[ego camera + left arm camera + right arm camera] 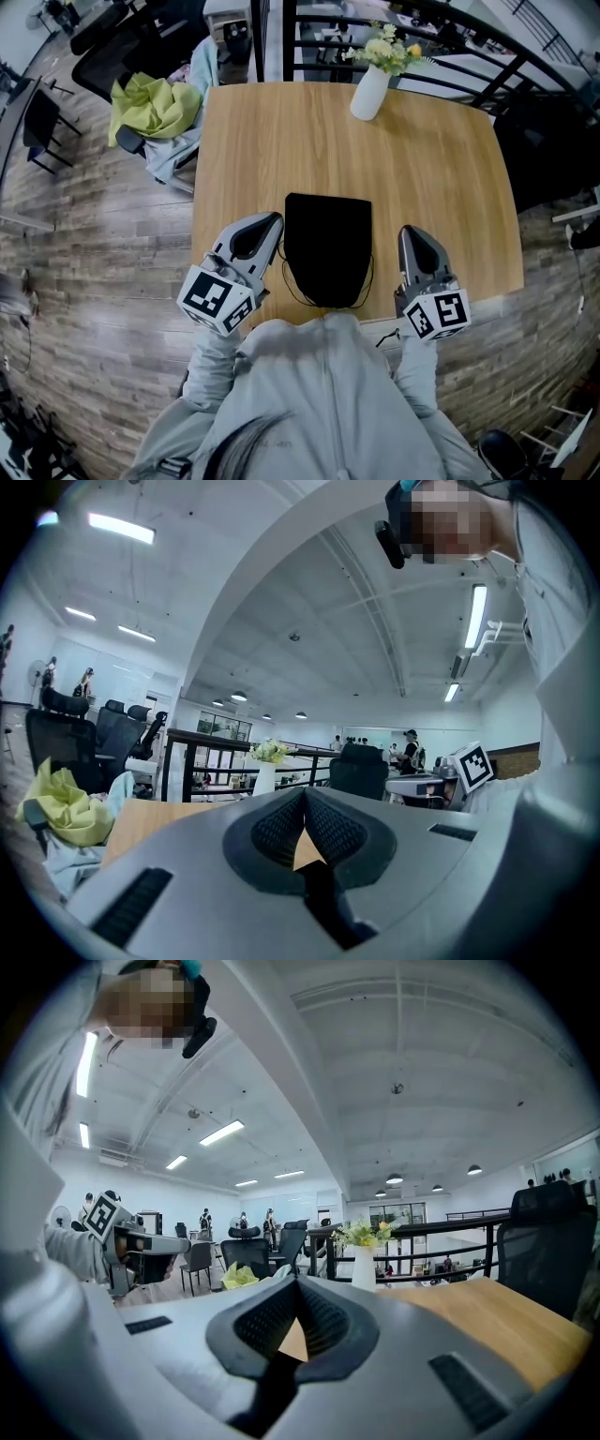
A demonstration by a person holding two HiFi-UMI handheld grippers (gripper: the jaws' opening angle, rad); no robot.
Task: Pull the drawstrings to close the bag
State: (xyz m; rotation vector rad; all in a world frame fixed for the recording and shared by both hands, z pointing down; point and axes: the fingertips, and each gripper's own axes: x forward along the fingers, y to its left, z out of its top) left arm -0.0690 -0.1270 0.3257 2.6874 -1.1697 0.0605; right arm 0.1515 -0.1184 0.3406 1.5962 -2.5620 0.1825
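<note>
The black bag [328, 248] lay flat on the bench [281, 131], near its front edge and between the two claws. Its far end was square and broad. Its near end tapered to a rounded tip, and from there thin drawstrings [289, 286] ran out in slack loops on both sides. The left claw [274, 219] rested just left of the bag and the right claw [410, 232] just right of it, neither touching cloth or cord. In each gripper view the jaws stood pressed together with nothing between them, only a sliver of bench showing past the pads.

How far the closing had got could not be settled. The narrowed near end and the cords lying loose would fit a mouth already drawn in and the strings let go. They would fit just as well a mouth only lightly puckered, with the strings yet to be taken up.

The bag's flat black showed no folds or gathers, so the mouth itself could not be read. The cords were hair-thin and their ends were lost near the person's chest, which also covered the bench's front edge. Neither gripper view showed the bag at all; both looked level across the bench towards a vase [369, 92]
</note>
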